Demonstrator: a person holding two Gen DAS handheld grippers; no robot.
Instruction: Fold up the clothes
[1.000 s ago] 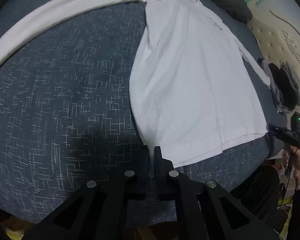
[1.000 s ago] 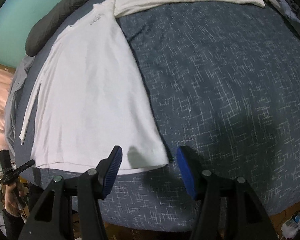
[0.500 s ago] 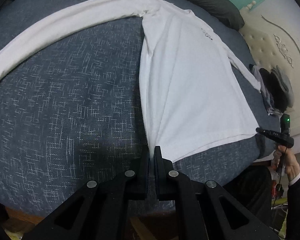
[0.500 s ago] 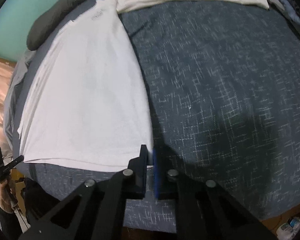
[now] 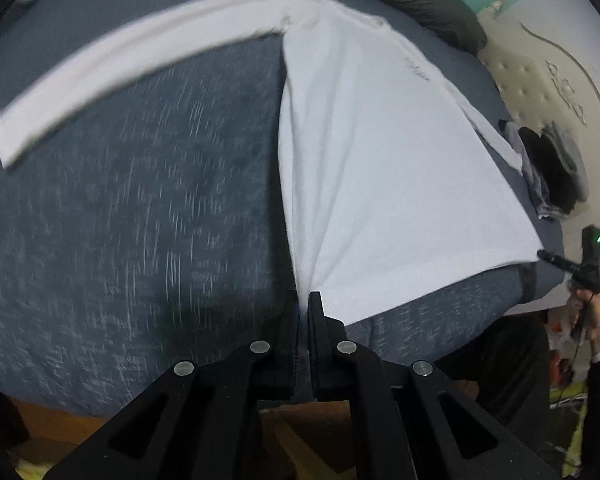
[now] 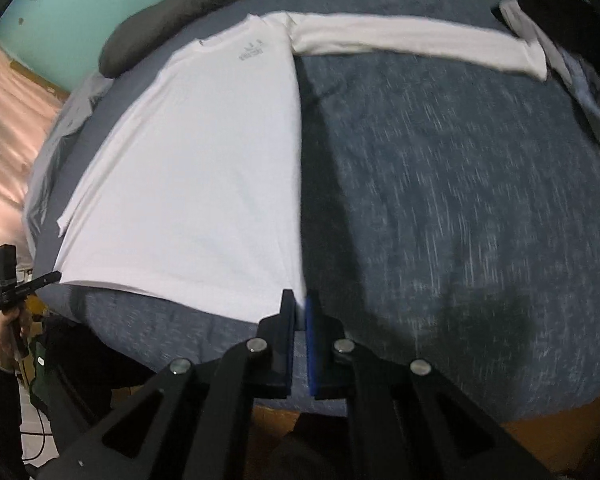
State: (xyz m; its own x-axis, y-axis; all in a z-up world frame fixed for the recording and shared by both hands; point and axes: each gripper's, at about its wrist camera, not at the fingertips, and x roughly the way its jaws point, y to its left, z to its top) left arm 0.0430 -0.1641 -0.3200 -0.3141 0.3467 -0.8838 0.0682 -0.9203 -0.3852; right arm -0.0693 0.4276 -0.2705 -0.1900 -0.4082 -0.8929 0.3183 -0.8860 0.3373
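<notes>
Blue-grey bed (image 5: 120, 240), teal wall behind. White long-sleeved shirt (image 5: 380, 168) spread flat, one sleeve (image 6: 412, 40) out sideways. Left gripper (image 5: 303, 308) and right gripper (image 6: 298, 308) each clamped on a hem corner, fabric taut; probably lifting hem for lengthwise fold.

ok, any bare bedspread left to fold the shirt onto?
Yes: wide bare bedspread between the shirt body, its outstretched sleeve and the near bed edge. Crowded at the clothes pile past the cuff and the dark pillow behind the collar.
</notes>
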